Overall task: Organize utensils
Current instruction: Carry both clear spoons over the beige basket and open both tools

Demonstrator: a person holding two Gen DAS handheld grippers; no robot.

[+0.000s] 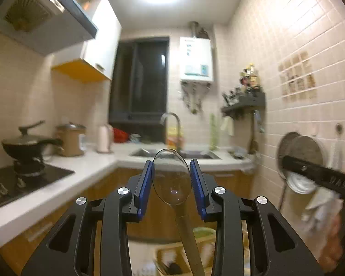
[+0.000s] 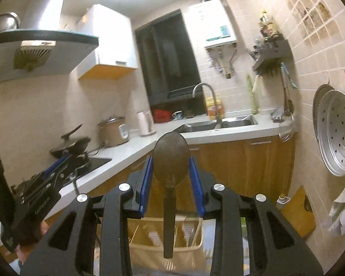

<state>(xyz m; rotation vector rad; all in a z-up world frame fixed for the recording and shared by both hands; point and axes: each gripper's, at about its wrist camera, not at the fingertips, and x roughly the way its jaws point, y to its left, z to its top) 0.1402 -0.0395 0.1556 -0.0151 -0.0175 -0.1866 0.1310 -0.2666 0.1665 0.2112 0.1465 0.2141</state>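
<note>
My left gripper (image 1: pixel 171 169) is shut on a clear plastic spoon (image 1: pixel 171 177); its bowl stands upright between the blue pads and its handle hangs down. My right gripper (image 2: pixel 171 166) is shut on a dark spoon (image 2: pixel 171 163), bowl up, dark handle pointing down. Both are held high in the air. Below the right gripper is a beige utensil basket (image 2: pixel 165 237) with white and wooden items; a basket also shows blurred below the left gripper (image 1: pixel 168 260). The left gripper also shows in the right wrist view (image 2: pixel 64 161), and the right gripper's body shows in the left wrist view (image 1: pixel 317 174).
A white L-shaped counter (image 2: pixel 135 151) holds a stove with a black wok (image 1: pixel 23 145), a rice cooker (image 2: pixel 113 131) and a sink with a faucet (image 2: pixel 209 124). Steamer trays (image 2: pixel 335 133) hang on the tiled right wall. A wooden board (image 2: pixel 299 209) leans below.
</note>
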